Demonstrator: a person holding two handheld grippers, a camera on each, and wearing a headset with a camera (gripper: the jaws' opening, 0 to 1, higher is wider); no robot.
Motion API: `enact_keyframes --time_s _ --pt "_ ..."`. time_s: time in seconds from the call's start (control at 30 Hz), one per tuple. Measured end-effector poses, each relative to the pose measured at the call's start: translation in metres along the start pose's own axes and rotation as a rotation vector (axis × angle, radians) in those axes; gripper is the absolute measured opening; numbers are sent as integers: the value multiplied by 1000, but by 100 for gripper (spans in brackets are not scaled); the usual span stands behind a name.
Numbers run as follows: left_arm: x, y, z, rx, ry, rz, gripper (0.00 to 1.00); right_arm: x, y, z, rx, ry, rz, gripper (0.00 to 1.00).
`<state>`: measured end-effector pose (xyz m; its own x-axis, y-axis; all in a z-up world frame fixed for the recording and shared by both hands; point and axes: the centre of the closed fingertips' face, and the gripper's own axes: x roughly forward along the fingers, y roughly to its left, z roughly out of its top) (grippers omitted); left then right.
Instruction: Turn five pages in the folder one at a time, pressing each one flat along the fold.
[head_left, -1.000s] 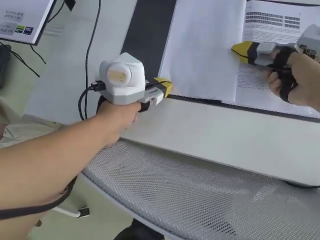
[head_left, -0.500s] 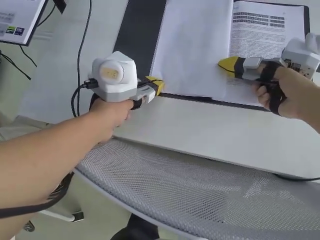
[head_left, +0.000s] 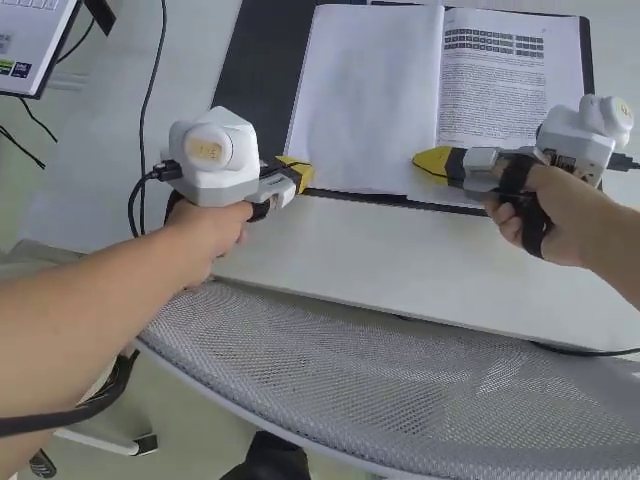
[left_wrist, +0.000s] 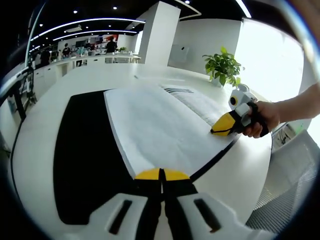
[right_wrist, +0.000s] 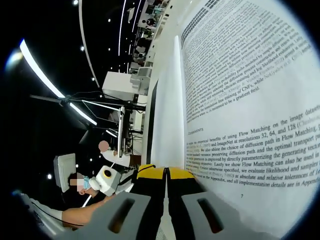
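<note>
Folder (head_left: 262, 80) lies open on a white workbench (head_left: 420, 265) in a white hall with ceiling light strips and a potted plant (left_wrist: 222, 67). Its fold runs away from the person, and the spread's long axis follows the bench edge: blank page (head_left: 360, 100) left, printed page (head_left: 505, 95) right. Left gripper (head_left: 295, 173), jaws together, sits at the blank page's near corner. Right gripper (head_left: 432, 160), also closed, is by the fold.

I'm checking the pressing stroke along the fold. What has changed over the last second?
The right gripper, jaws shut, has slid along the fold toward the near edge of the folder. The left gripper stayed shut at the near left corner of the blank page. The pages lie as before.
</note>
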<state>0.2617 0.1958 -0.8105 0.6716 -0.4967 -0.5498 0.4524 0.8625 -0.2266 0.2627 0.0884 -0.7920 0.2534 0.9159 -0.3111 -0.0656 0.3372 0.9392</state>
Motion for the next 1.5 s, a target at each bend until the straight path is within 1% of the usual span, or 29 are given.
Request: enact_keyframes --time_s 0.23,0.37,0.47,0.57,0.6,0.63,0.67,0.7,0.73,0.77,0.8,0.87,0.9,0.93,0.97,1.0,1.03,1.07,1.1,1.17,1.2,1.27,1.3,1.33,1.37,1.4,1.5 --pt "-1 0 0 2 0 2 0 -4 -1 -12 7 20 6 0" --pt "-1 -1 0 2 0 1 0 -6 -1 -30 12 53 11 0" --pt "-1 -1 0 0 0 2 0 -9 2 -40 27 49 23 0" --pt "-1 -1 1 -3 3 3 0 -14 4 -45 22 38 20 0" --pt "-1 -1 1 -6 7 3 0 -17 6 -41 12 14 30 0" --pt "-1 -1 1 -9 12 5 0 -20 5 -35 -18 -21 34 0" --pt "-1 0 1 -16 15 8 0 -25 10 -31 -46 -55 26 0" --pt "-1 -1 1 -19 16 8 0 -29 13 -28 -70 -76 24 0" --pt "-1 -1 1 -36 19 9 0 -34 15 -26 -77 -94 11 0" --pt "-2 -1 1 -43 20 6 0 -43 17 -22 -115 -121 -6 0" --pt "-2 -2 1 -49 23 1 1 -49 17 -19 -139 -147 -20 3" --pt "-5 -6 2 -61 34 -7 6 -63 19 -16 -145 -172 -40 9" --pt "-7 -8 3 -63 33 -10 9 -69 19 -12 -170 -199 -51 11" --pt "-9 -11 5 -55 31 -19 10 -76 18 -10 -179 -220 -65 11" --pt "-11 -12 5 -54 34 -17 10 -85 18 -9 -182 -237 -83 11" --pt "-13 -12 6 -51 34 -15 9 -91 17 -6 -187 -256 -91 11" --pt "-16 -14 8 -49 31 -21 9 -100 16 -4 -182 -280 -104 12" --pt "-18 -15 9 -52 32 -23 10 -106 14 -3 -192 -296 -121 13" --pt "-22 -16 10 -54 35 -23 11 -114 13 1 -207 -328 -143 14" --pt "-29 -19 12 -43 40 -31 15 -126 9 3 -225 -356 -179 17" --pt "-32 -20 14 -39 41 -34 17 -135 6 4 -235 -377 -214 19" --pt "-40 -22 18 -32 37 -43 22 -149 7 7 -253 -423 -237 24" --pt "-46 -21 21 -34 37 -43 24 -153 7 7 -257 -430 -246 25" --pt "-50 -20 23 -39 38 -41 27 -161 6 7 -269 -439 -272 27" --pt "-56 -19 26 -52 29 -42 29 -167 6 8 -283 -457 -290 29" --pt "-60 -18 28 -60 23 -43 30 -173 7 8 -294 -469 -299 30" --pt "-75 -14 34 -79 5 -34 34 -187 8 5 -306 -482 -331 32"
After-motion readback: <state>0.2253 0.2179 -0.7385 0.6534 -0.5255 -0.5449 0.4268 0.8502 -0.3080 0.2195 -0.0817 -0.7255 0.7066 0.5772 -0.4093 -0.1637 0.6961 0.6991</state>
